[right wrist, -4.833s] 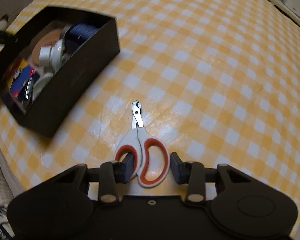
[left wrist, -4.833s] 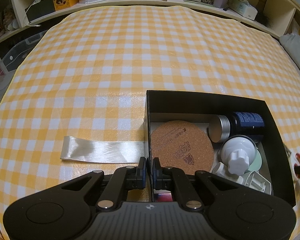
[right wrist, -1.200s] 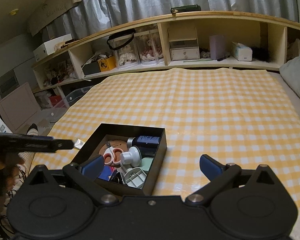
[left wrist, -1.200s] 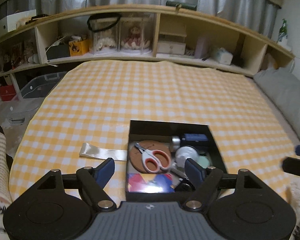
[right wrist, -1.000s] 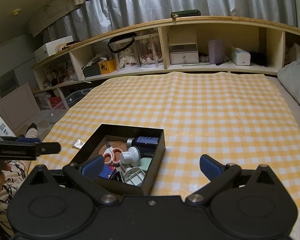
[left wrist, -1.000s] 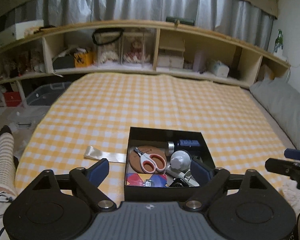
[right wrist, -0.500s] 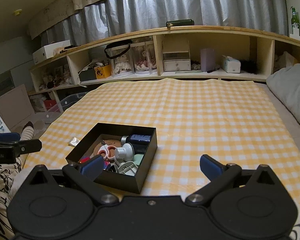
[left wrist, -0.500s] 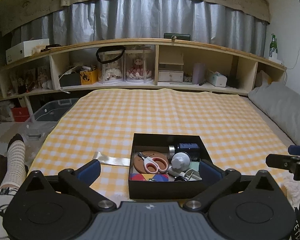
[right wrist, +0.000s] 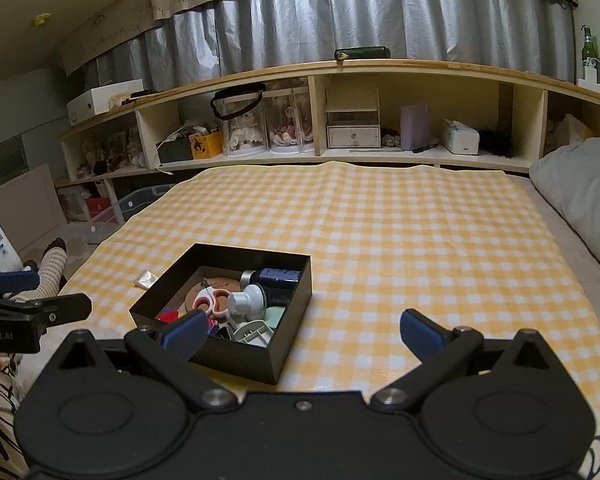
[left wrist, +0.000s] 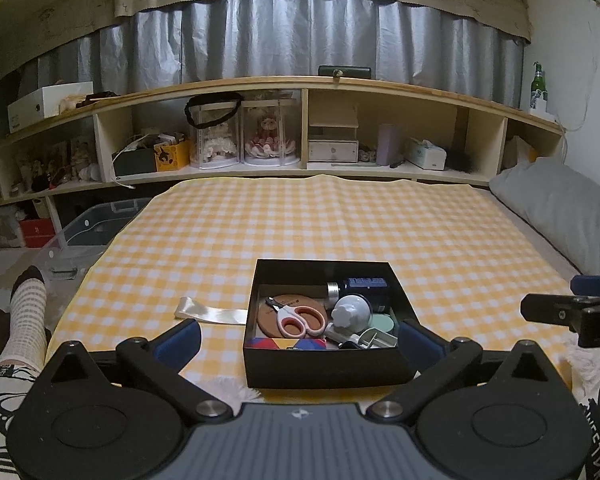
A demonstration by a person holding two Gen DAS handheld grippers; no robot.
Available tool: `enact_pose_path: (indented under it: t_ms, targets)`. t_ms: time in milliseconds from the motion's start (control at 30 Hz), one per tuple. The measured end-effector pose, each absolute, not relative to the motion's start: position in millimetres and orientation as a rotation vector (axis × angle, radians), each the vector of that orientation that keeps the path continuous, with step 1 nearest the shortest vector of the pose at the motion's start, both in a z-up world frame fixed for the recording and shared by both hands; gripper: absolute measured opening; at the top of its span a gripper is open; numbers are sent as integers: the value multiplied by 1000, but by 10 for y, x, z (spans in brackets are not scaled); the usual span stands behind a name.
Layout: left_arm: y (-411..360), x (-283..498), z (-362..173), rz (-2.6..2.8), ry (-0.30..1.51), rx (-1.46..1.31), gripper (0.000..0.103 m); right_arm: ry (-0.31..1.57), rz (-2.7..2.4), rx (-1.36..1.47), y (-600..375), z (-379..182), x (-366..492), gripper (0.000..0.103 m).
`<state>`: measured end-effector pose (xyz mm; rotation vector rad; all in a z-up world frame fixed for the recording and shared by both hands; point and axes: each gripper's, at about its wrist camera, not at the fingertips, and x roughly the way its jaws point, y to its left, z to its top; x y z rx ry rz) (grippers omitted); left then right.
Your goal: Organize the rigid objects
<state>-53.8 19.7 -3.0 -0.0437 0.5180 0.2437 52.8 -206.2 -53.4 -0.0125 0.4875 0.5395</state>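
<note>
A black box (left wrist: 324, 368) (right wrist: 284, 344) sits on the yellow checked cloth near its front edge. Inside lie red-handled scissors (left wrist: 300, 318) (right wrist: 210, 300) on a cork coaster (left wrist: 270, 316), a white knob piece (left wrist: 350, 310) (right wrist: 246, 300), a dark blue bottle (left wrist: 364, 284) (right wrist: 280, 276) and several small items. My left gripper (left wrist: 298, 340) is wide open and empty, held back from the box. My right gripper (right wrist: 300, 330) is wide open and empty, to the right of the box and above the cloth's front edge.
A satin ribbon (left wrist: 210, 314) lies on the cloth left of the box. Wooden shelves (left wrist: 300, 128) with dolls and boxes line the back. A grey pillow (left wrist: 560, 208) is at the right. A striped-sock foot (left wrist: 26, 312) and a clear bin (left wrist: 88, 232) are at the left.
The scissors went from the cloth into the box. Both grippers opened wide, pulled back and rose, so the box looks smaller and the shelves and curtain came into view.
</note>
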Motion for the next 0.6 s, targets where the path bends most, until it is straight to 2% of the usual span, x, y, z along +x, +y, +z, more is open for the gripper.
enact_pose_path:
  t_ms: [600]
  targets:
    - [193,-540,-37,245,514,-37,103,489,539,-20,-2074,-542,509,103]
